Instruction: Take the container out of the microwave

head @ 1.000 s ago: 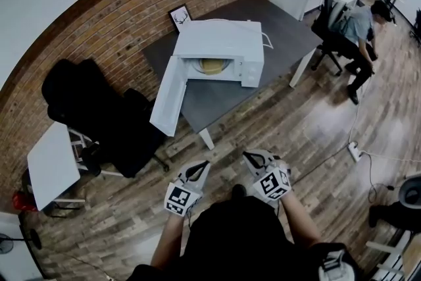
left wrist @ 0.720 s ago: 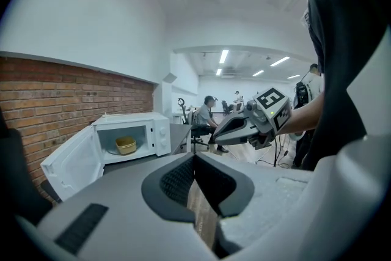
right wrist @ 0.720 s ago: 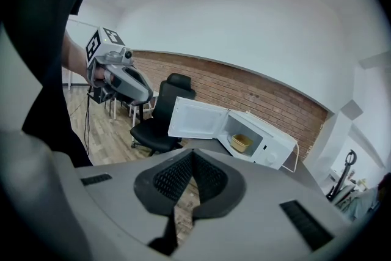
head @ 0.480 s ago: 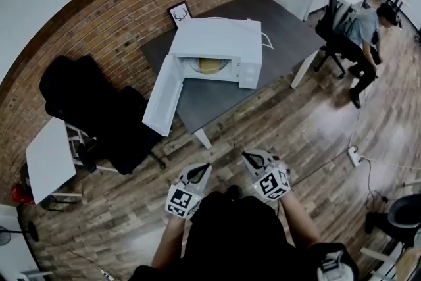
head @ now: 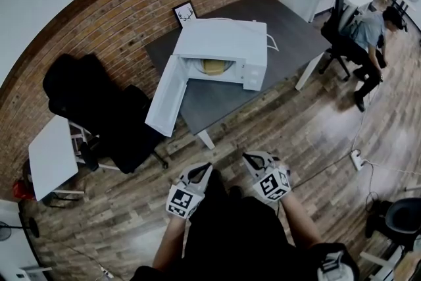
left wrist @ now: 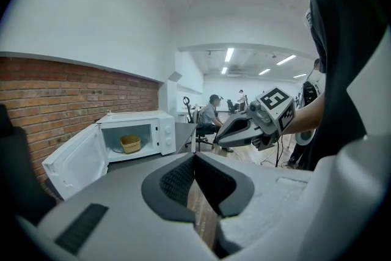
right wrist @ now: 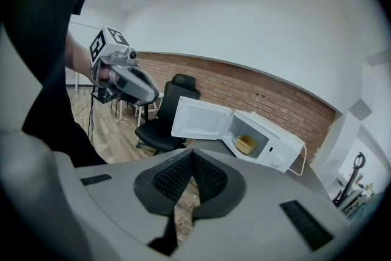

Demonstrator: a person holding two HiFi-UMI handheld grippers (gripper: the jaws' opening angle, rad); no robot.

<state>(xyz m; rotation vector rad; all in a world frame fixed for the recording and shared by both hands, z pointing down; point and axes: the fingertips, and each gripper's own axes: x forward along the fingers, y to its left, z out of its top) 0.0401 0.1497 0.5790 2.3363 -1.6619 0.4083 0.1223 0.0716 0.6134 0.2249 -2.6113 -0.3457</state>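
Observation:
A white microwave (head: 222,49) stands on a dark grey table (head: 289,29) with its door (head: 166,99) swung wide open to the left. Inside it sits a yellow container (head: 212,66), which also shows in the left gripper view (left wrist: 129,143) and in the right gripper view (right wrist: 246,143). Both grippers hang close to my body over the wooden floor, well short of the table. My left gripper (head: 202,169) is shut and empty, its pads meeting (left wrist: 194,159). My right gripper (head: 248,157) is likewise shut with nothing in it (right wrist: 192,156).
Black office chairs (head: 108,115) crowd the table's left side beside the open door. A small white table (head: 49,158) stands further left. A framed picture (head: 185,13) leans on the brick wall. A seated person (head: 371,29) is at far right; a power strip (head: 358,158) lies on the floor.

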